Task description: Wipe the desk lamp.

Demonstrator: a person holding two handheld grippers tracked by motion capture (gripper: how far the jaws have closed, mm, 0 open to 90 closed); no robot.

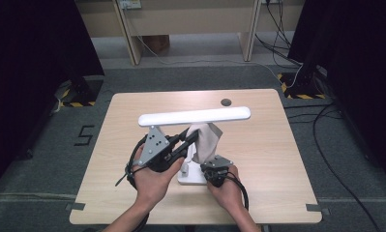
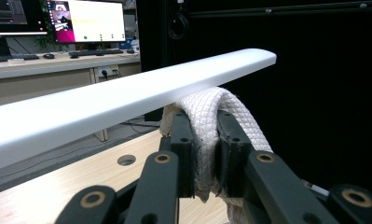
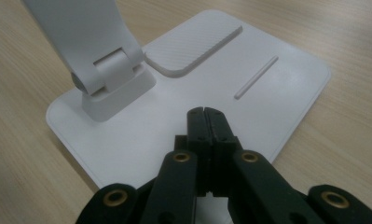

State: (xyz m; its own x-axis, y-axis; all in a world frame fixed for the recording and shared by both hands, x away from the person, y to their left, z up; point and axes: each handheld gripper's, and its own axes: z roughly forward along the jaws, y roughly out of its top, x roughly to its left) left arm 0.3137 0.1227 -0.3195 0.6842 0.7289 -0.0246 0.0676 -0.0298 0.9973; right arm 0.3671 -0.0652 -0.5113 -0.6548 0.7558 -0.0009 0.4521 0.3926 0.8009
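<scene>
The cloth (image 2: 207,135), a white waffle-weave rag, is pinched between the jaws of the left gripper (image 1: 189,137) and held up just under the white light bar (image 1: 194,116) of the desk lamp, touching its underside, while the right gripper (image 3: 206,114), its jaws pressed together with nothing between them, bears down on the lamp base (image 3: 286,74) on the wooden table (image 1: 258,159). The step in hand looks like wiping the bar. The next move probably calls for drawing the cloth along the bar with light, even pressure while the base is held steady.
</scene>
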